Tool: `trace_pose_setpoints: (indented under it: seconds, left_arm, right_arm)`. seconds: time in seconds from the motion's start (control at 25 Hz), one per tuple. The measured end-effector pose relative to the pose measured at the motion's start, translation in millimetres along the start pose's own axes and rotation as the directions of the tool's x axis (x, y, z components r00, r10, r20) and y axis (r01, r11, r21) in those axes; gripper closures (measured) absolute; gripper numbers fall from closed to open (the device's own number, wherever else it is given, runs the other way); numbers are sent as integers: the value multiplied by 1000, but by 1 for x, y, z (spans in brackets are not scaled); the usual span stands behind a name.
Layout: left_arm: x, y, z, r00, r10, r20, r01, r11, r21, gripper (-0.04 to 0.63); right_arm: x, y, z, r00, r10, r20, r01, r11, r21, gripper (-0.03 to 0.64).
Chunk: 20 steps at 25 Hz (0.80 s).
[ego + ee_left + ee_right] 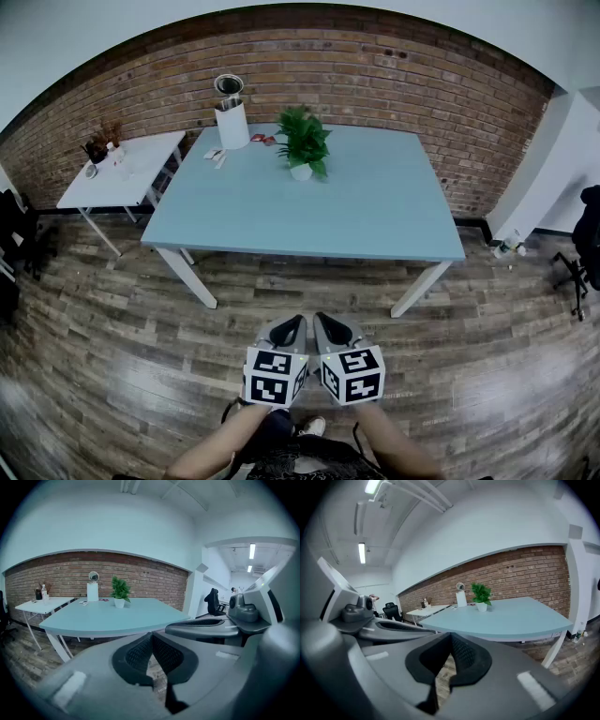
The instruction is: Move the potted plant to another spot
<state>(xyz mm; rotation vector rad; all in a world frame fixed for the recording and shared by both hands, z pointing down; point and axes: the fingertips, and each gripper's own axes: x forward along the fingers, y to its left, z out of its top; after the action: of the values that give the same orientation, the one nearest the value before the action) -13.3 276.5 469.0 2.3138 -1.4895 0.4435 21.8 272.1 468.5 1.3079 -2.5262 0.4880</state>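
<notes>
A green potted plant in a small white pot stands near the far middle of the light blue table. The same plant shows far ahead in the left gripper view and, as the plant, in the right gripper view. Both grippers hang side by side over the wooden floor, well short of the table's near edge. My left gripper is shut, tips touching, nothing between them. My right gripper is shut too and holds nothing.
A white cylinder with a round mirror stands at the table's far left, small items beside it. A small white side table with bottles sits to the left. Brick wall behind. Office chairs at the right.
</notes>
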Motion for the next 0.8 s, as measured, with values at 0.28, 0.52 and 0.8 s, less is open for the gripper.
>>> trace_pose_setpoints:
  seconds: [0.28, 0.52, 0.8]
  left_arm:
    - [7, 5, -4, 1000, 1, -9, -1, 1000, -13, 595]
    - [23, 12, -4, 1000, -9, -5, 8, 1000, -25, 595]
    - [47, 38, 7, 1000, -12, -4, 12, 999, -33, 595]
  right_arm:
    - [4, -5, -2, 1000, -6, 8, 6, 1000, 6, 611]
    - [19, -15, -5, 1000, -16, -12, 16, 1000, 1, 611]
    - [54, -25, 6, 999, -27, -21, 27, 1000, 10, 611]
